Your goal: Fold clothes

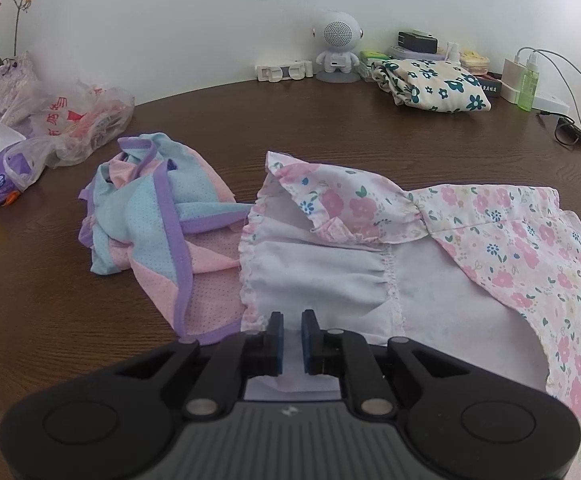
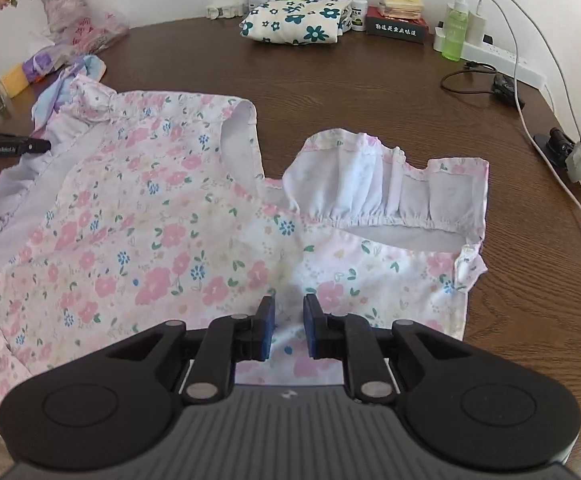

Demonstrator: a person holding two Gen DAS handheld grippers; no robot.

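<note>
A pink floral garment (image 2: 138,240) with white lining lies spread on the brown table (image 2: 330,88). In the left wrist view its white inside (image 1: 330,272) faces up near one ruffled edge. My left gripper (image 1: 291,318) hovers over that white part, jaws slightly apart, nothing between them. My right gripper (image 2: 289,306) is over the floral cloth near the elastic neckline (image 2: 374,220), jaws slightly apart and empty. The left gripper's tip (image 2: 18,146) shows at the far left of the right wrist view.
A crumpled blue, pink and purple garment (image 1: 162,232) lies left of the floral one. A folded cream piece with teal flowers (image 1: 430,84) sits at the back by a white robot speaker (image 1: 338,48). Plastic bags (image 1: 70,120), a green bottle (image 2: 454,28), a power strip and cables (image 2: 530,80) line the edges.
</note>
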